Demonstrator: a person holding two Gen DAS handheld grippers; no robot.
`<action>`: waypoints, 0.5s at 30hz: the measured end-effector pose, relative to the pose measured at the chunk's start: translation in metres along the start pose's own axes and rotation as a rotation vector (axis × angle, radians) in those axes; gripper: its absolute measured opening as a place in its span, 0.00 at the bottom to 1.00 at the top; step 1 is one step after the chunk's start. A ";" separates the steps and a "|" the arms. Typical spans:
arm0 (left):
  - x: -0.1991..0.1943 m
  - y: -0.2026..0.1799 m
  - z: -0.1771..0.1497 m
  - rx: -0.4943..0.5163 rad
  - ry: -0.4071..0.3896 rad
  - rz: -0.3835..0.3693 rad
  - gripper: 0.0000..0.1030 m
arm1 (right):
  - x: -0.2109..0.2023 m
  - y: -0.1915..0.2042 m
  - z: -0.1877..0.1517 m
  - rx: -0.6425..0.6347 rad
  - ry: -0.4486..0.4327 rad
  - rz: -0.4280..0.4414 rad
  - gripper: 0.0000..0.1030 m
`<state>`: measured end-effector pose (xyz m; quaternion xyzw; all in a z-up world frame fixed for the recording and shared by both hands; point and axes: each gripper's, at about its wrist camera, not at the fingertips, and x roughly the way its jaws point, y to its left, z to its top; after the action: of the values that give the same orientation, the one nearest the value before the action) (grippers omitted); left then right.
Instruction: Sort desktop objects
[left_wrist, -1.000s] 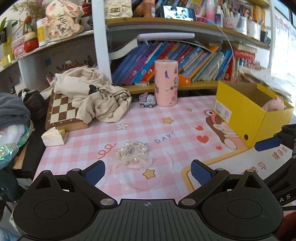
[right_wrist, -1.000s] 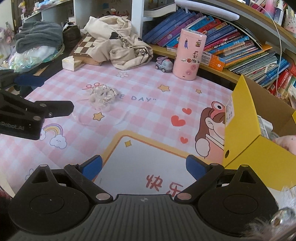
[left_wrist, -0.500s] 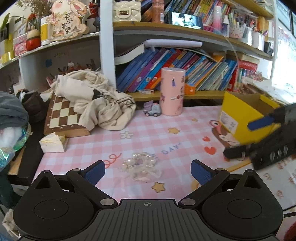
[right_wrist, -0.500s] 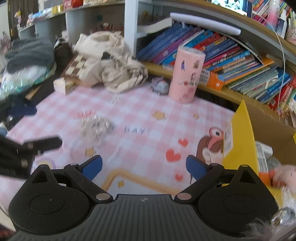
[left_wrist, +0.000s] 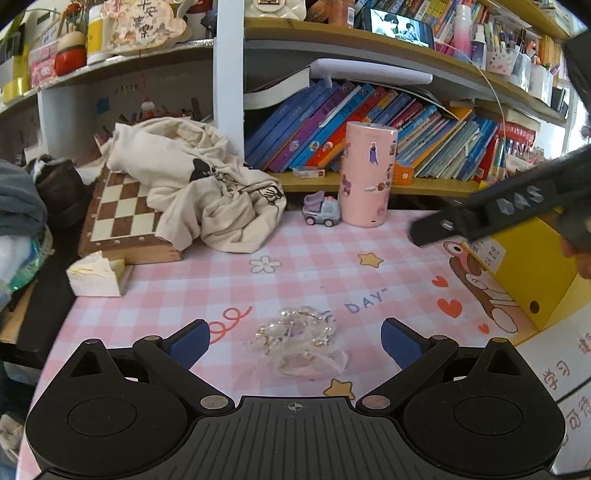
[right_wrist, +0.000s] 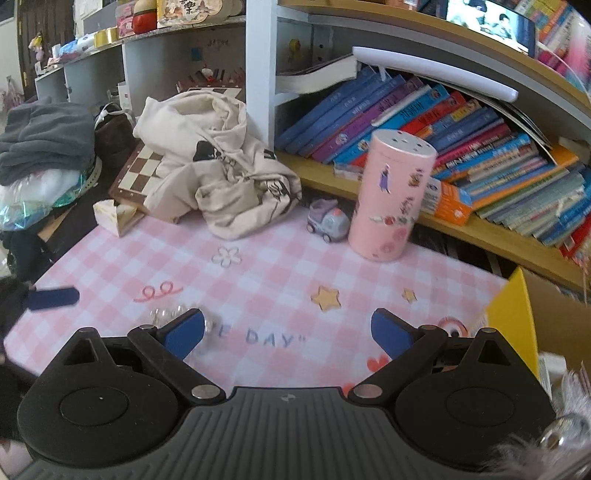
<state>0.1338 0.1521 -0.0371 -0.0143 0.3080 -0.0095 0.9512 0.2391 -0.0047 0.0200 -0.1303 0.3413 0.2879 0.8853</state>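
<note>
The left gripper is hovering with jaws wide apart around the bead string, which is lying on the pink mat at 6 o'clock. The right gripper is hanging spread and empty over the mat, the pink can standing at its 1 o'clock, the yellow box at the left view's 3 o'clock.

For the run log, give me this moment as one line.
left gripper: open, over bead bracelet | right gripper: open, empty | yellow box: right
</note>
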 end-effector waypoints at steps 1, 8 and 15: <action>0.003 -0.001 0.000 0.000 0.003 -0.002 0.98 | 0.005 0.000 0.003 -0.003 -0.006 0.005 0.95; 0.022 0.001 0.001 -0.001 0.035 0.019 0.98 | 0.045 -0.003 0.025 -0.077 -0.050 0.056 0.82; 0.041 0.003 -0.001 0.000 0.084 0.029 0.98 | 0.093 -0.014 0.046 -0.131 -0.051 0.074 0.71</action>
<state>0.1667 0.1541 -0.0624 -0.0093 0.3477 0.0038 0.9376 0.3279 0.0432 -0.0091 -0.1679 0.3038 0.3455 0.8719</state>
